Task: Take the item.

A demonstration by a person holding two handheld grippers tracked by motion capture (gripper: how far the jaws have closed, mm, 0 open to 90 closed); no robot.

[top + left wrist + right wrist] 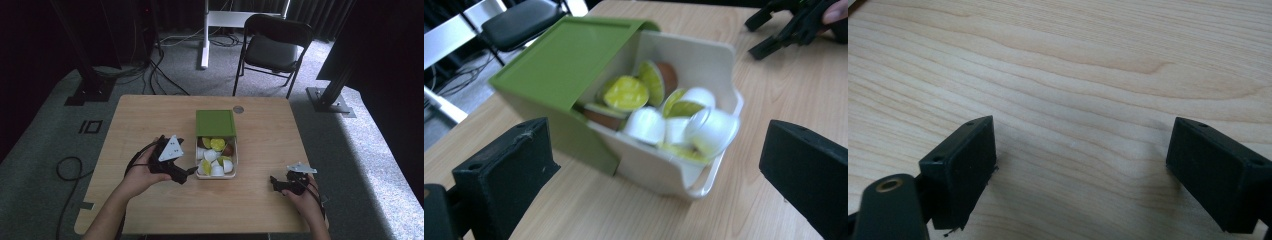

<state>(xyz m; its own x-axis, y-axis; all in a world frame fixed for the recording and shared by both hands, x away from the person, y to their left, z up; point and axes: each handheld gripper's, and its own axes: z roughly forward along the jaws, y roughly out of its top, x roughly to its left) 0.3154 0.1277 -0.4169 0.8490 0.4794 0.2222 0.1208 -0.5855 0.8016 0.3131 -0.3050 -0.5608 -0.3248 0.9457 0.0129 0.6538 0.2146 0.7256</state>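
No brand, label or legible writing anywhere on the box (216, 148) or the capsules (664, 117); foil tops plain yellow-green, bodies white or brown.

Cream box near the middle of the wooden table (150, 115), its green lid (215, 123) slid back over the far half, the near half uncovered. Heaped inside, small coffee-style capsules, some lying on their sides. In the left gripper view slightly blurred, so fine print, if any, impossible to make out.

Left gripper (191, 171) held in the left hand (140, 175) just beside the box's near-left corner, angled toward it, grey three-cornered plate on top. Jaws spread wide in the left gripper view, framing the box's open end, pinching nothing. Whether touching the box wall, hard to tell from above.

Right gripper (273, 181) well apart from the box, at the near right of the table, gripped by the right hand (305, 197), pointing left. Jaws spread in the right gripper view, bare wood grain between them.
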